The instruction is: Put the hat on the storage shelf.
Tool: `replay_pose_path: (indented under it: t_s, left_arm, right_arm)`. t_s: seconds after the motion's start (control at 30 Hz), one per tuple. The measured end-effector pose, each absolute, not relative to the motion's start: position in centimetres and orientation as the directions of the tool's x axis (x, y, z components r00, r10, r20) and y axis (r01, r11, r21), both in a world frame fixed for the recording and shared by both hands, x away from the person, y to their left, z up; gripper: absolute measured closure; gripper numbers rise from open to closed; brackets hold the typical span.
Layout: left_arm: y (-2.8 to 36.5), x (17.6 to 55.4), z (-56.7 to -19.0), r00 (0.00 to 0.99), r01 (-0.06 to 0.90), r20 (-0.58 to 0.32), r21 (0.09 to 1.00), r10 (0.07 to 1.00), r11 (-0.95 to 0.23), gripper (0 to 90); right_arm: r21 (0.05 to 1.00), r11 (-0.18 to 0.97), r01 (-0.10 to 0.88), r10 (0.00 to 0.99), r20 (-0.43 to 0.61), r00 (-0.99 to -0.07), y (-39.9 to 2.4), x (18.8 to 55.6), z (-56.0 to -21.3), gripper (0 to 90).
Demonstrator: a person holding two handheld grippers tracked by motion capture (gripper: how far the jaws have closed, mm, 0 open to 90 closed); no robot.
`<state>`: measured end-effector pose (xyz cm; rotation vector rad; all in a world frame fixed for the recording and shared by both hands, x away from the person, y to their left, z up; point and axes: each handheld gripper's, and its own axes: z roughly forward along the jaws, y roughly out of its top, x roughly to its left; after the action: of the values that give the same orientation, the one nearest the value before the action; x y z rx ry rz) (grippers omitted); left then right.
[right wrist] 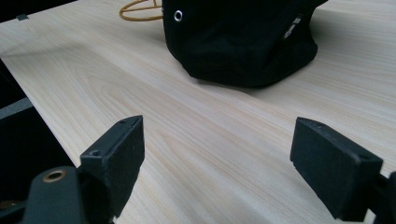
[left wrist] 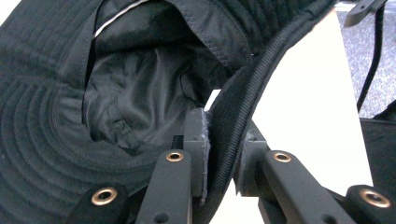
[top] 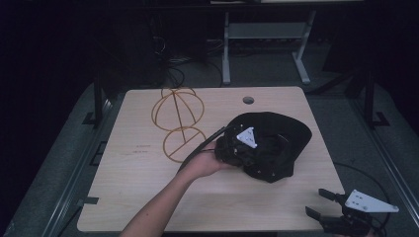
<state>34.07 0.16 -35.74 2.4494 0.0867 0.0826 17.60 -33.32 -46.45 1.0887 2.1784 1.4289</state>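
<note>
- On the light wood table: faint print beside the wire hat stand, unreadable.
- Left gripper clamps black bucket hat brim.
- Right gripper jaws spread, empty.
- Dark room, desk legs behind.

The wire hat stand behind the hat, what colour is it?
The wire hat stand is golden yellow; it shows best in the high view.

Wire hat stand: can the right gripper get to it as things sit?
Probably not directly. The right gripper sits open at the near right corner, and the black hat, clamped by the left gripper, lies between it and the wire stand.
</note>
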Motion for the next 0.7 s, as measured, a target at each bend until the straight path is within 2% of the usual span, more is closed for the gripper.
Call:
replay_pose_path:
  t_s: [0.5, 0.7]
  left_arm:
    - [-1.2, 33.5, -34.7, 0.997, 0.045, 0.013, 0.697, 0.075, -0.716, 84.6]
    - [-1.6, 33.5, -34.1, 0.996, 0.078, -0.019, 0.713, 0.092, -0.697, 85.2]
  right_arm:
    - [0.887, 0.188, 0.422, 0.747, 0.15, -0.648, -33.3, 17.6, -46.4, 17.3]
    - [0.895, 0.168, 0.412, 0.751, 0.155, -0.642, -33.3, 17.6, -46.2, 17.2]
